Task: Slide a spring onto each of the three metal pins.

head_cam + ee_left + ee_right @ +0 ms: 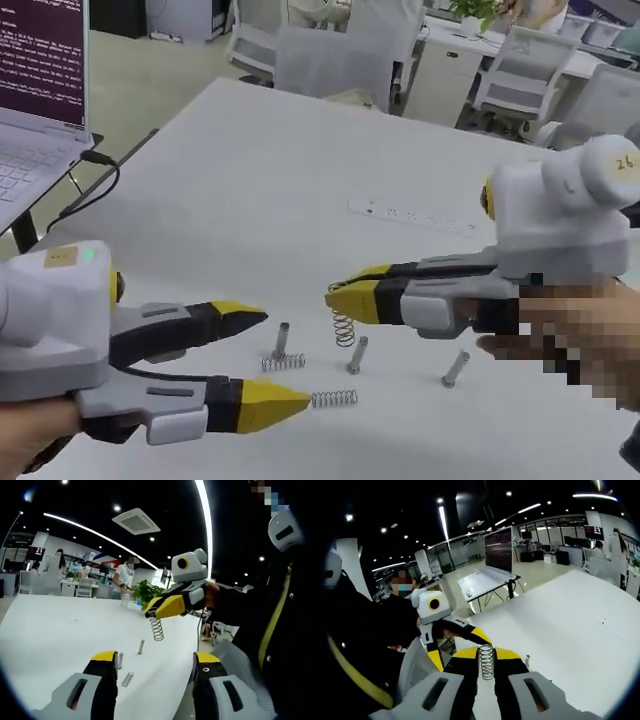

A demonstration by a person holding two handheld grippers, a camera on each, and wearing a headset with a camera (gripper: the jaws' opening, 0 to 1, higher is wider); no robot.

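Three short metal pins stand on the white table (250,200): a left pin (281,340), a middle pin (357,354) and a right pin (455,368). One loose spring (283,362) lies at the foot of the left pin, and another spring (334,398) lies nearer me. My right gripper (345,298) is shut on a third spring (343,328), which hangs upright just above and left of the middle pin. That held spring (486,661) stands between the shut jaws in the right gripper view, and the spring (157,629) dangles in the left gripper view. My left gripper (272,358) is open beside the left pin and holds nothing.
An open laptop (40,60) sits at the far left, with a black cable (100,190) running off the table edge. A white power strip (410,215) lies beyond the pins. Office chairs (330,55) and desks stand behind the table.
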